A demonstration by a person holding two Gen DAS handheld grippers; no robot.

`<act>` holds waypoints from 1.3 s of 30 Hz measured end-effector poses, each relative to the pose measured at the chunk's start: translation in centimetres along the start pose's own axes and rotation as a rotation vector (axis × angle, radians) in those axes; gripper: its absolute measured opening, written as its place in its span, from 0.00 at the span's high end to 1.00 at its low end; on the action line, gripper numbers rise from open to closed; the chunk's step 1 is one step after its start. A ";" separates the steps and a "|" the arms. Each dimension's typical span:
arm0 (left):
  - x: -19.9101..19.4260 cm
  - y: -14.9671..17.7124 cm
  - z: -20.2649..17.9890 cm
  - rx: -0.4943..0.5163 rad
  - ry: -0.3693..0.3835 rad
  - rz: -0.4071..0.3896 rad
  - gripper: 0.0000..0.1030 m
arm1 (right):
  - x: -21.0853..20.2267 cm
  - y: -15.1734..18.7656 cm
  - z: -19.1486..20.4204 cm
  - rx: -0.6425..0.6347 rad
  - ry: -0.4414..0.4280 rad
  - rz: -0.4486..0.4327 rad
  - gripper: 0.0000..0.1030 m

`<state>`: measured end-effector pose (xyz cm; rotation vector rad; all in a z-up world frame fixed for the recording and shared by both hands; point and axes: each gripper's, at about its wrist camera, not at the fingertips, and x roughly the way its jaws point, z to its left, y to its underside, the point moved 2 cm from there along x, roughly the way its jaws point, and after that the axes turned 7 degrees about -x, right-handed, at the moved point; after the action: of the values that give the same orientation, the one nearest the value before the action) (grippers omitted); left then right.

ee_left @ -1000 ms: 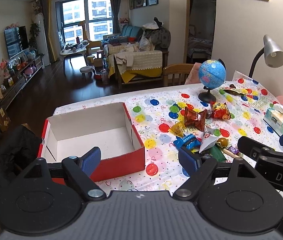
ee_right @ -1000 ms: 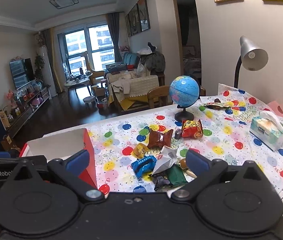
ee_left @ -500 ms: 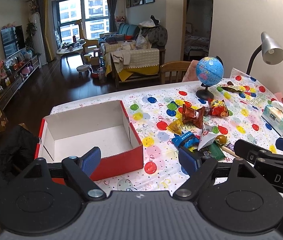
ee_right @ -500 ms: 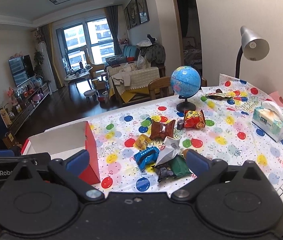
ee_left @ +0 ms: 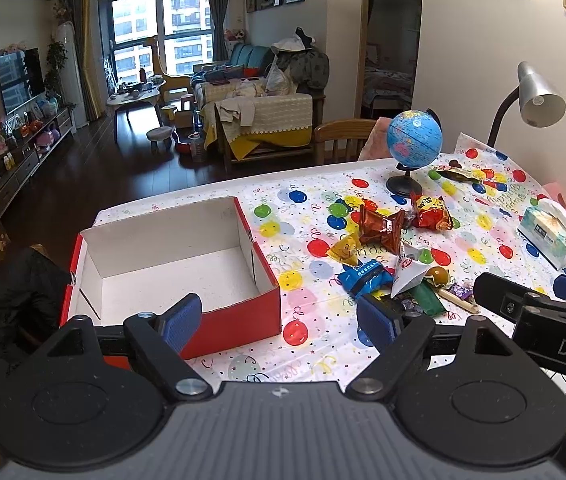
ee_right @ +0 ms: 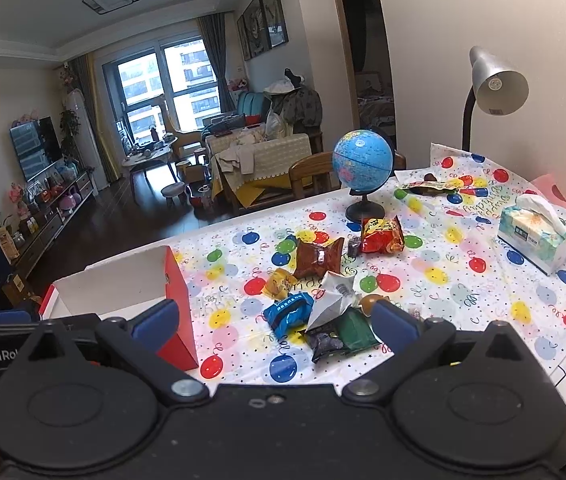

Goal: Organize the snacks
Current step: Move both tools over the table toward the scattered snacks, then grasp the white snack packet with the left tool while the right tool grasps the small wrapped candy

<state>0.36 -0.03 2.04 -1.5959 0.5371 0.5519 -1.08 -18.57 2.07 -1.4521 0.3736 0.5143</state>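
Both tongs are spread wide with nothing between their blue pads. The left tongs (ee_left: 279,322) hang at the bottom of their frame over the near edge of the red box (ee_left: 171,268), which sits left of centre on the balloon-print table (ee_left: 307,196) with its white inside bare. The right tongs (ee_right: 275,322) hover low in their frame above the snack pile (ee_right: 323,280): blue, white, green, brown and red packets lying loose at centre, right of the box, in front of the globe (ee_right: 363,160).
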 end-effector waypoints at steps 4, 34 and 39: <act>0.1 0.0 -0.1 0.000 0.002 0.000 0.18 | 0.0 0.0 0.0 -0.002 -0.004 -0.001 0.00; 5.4 -0.3 -4.9 -0.055 0.037 0.101 0.18 | 3.2 -0.5 -4.5 -0.064 -0.013 0.072 0.05; 8.4 -0.2 -6.5 -0.078 0.007 0.164 0.18 | 5.1 -0.4 -6.8 -0.085 -0.031 0.092 0.06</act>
<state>7.26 -6.72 -2.61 -1.6369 0.6627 0.6972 3.84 -24.77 -0.95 -1.5122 0.3994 0.6318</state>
